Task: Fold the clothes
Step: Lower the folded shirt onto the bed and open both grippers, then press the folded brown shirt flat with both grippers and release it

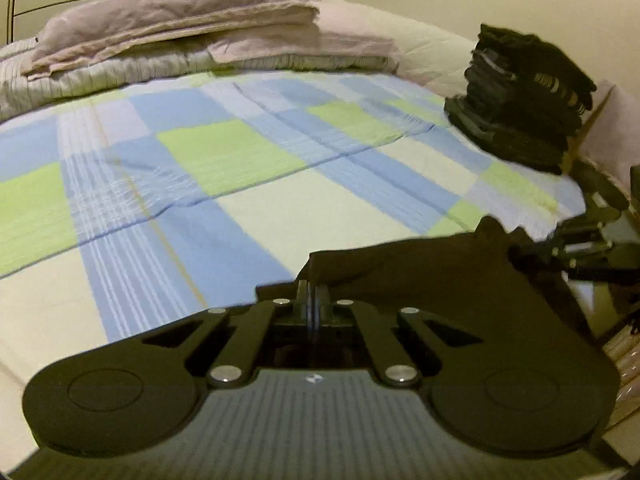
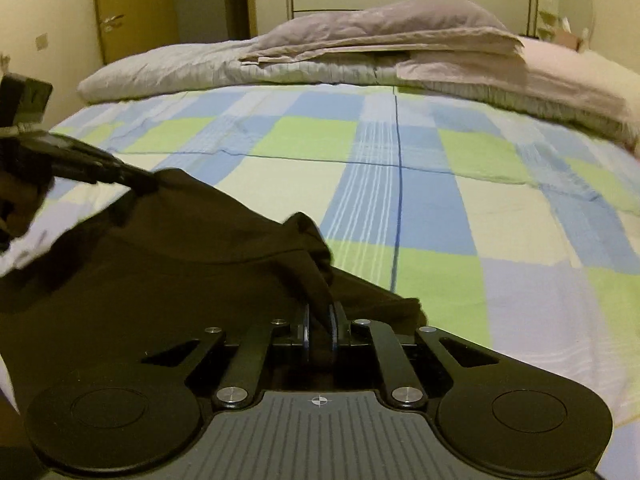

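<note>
Setting: A bed covered by a checked bedspread (image 1: 224, 152) in blue, green and cream filled both wrist views, with folded pale bedding (image 1: 180, 28) heaped at its far end.

Work done: A stack of dark folded clothes (image 1: 524, 96) stood near the bed's right side in the left wrist view, which suggested that several pieces were already finished.

Work left: One dark garment (image 2: 160, 272) was not yet folded; it hung loose and rumpled between the two tools at the near edge of the bed. Laying it flat and folding it appeared to be ahead.

Left gripper (image 1: 313, 298): Its jaws were pressed together, pinching a corner of the dark garment directly in front of the camera.

Right gripper (image 2: 320, 320): Its jaws were nearly together, pinching a bunched edge of the same garment, with a fold of cloth rising between them.

Garment's place: It stretched from one tool across to the other, held up at both ends, its middle sagging low over the near part of the bedspread. Whether the middle touched the bed could not be told.

Far side of bed: The stack sat well apart from the held garment.
</note>
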`<state>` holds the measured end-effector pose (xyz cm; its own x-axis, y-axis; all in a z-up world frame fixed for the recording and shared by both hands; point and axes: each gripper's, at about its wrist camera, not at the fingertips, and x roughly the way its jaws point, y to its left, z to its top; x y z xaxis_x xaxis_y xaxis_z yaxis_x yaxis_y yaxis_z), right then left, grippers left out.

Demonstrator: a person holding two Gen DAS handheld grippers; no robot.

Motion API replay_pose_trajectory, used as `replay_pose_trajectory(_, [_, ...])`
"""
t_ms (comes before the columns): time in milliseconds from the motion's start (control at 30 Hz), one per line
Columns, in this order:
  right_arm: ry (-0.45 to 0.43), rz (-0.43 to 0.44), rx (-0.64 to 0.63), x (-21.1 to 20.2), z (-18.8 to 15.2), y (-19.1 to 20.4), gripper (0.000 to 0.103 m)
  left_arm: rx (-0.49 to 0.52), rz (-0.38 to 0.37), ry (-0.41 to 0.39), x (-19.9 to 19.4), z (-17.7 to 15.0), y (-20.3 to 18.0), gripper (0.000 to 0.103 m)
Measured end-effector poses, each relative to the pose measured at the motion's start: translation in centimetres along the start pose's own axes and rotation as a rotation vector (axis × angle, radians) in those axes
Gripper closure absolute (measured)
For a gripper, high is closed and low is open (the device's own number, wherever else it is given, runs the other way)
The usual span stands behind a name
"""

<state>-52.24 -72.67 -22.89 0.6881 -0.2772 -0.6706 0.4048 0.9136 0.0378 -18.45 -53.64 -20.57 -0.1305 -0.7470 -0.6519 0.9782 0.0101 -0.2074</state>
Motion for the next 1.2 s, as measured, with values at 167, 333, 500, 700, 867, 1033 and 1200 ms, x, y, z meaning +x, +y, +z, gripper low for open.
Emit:
replay_pose_trajectory(167, [0.005,-0.015,0.104,0.0,-0.2,-1.4,0.096,-0.010,0.024,0.016,1.1,-0.1,-0.4,0.103])
replay_pose_trajectory(333, [-0.040,-0.040,0.118,-2.3,0.8,-1.3,0.095,0.009,0.030,0.006,0.4,0.1,-0.5,0.103])
replay_pose_trajectory(500, [-0.074,0.039,0.096,-1.4,2.8,-0.2,0.049,0.008,0.033,-0.002,0.5,0.0,-0.7,0.103])
replay_pose_trajectory(700, [-0.055,-0.037,0.130,1.6,3.0,-1.8,0.103,0.001,0.030,-0.002,0.6,-0.3,-0.5,0.103])
replay_pose_trajectory(867, [-0.025,-0.090,0.249,2.4,2.2,-5.5,0.103,-0.014,0.016,0.027,1.7,0.0,-0.1,0.101])
replay_pose_trajectory(1033, [-0.108,-0.018,0.225,-1.4,2.1,-3.3,0.103,-0.038,0.037,-0.011,-0.6,0.0,0.2,0.092])
replay_pose_trajectory(1200, [-0.148,0.058,0.172,-3.8,1.6,1.5,0.054,-0.007,0.044,-0.060,-3.6,0.1,-0.7,0.092])
